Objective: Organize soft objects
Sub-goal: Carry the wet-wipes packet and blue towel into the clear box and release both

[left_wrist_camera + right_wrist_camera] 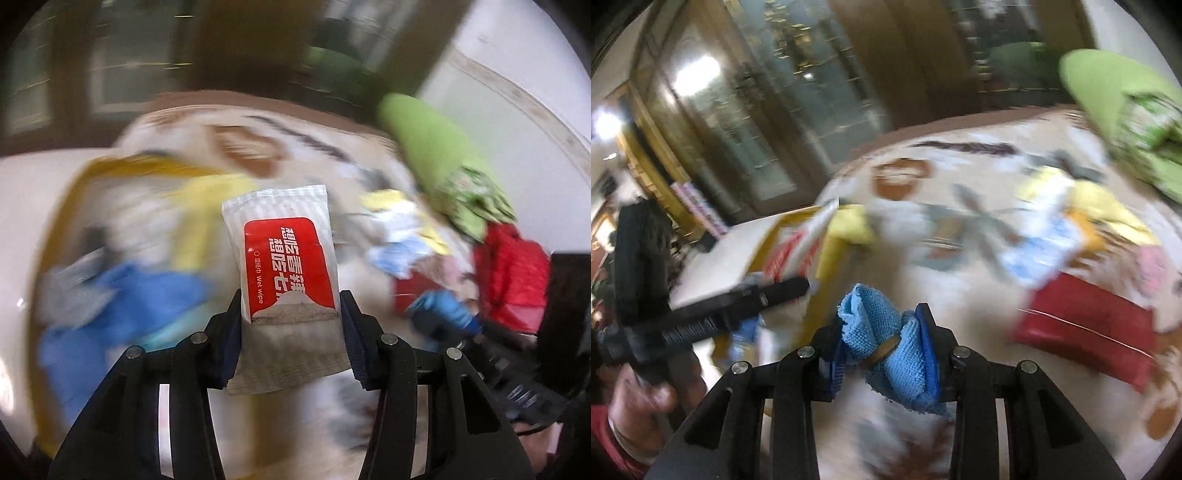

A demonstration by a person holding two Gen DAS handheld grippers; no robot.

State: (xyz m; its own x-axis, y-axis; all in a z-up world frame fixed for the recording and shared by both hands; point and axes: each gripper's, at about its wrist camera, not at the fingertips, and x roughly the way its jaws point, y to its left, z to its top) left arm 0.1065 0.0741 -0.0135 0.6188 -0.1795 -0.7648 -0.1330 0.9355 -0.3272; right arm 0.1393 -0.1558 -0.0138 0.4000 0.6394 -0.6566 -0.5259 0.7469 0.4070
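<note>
The patterned tablecloth (295,140) under me is mostly a smear of motion; its brown and grey prints stay shapeless. Toward its far right edge a green cloth bundle (439,155) runs out of my right view. A red padded item (513,273) lies near the right edge, partly hidden behind my right gripper (480,332). On the left sits a yellow-rimmed tray (79,192) holding a blue cloth (140,295) and a yellow one (207,221), all too blurred to separate. My left gripper (290,325) stands about half closed, pads pressing both sides of a wet wipe packet (284,258), lifted clear of the table, its lower end cut off by my fingers. My right gripper (882,350) stands narrower, clamped on a rolled blue microfibre cloth (886,336) banded at the middle, held above the cloth-covered table.
</note>
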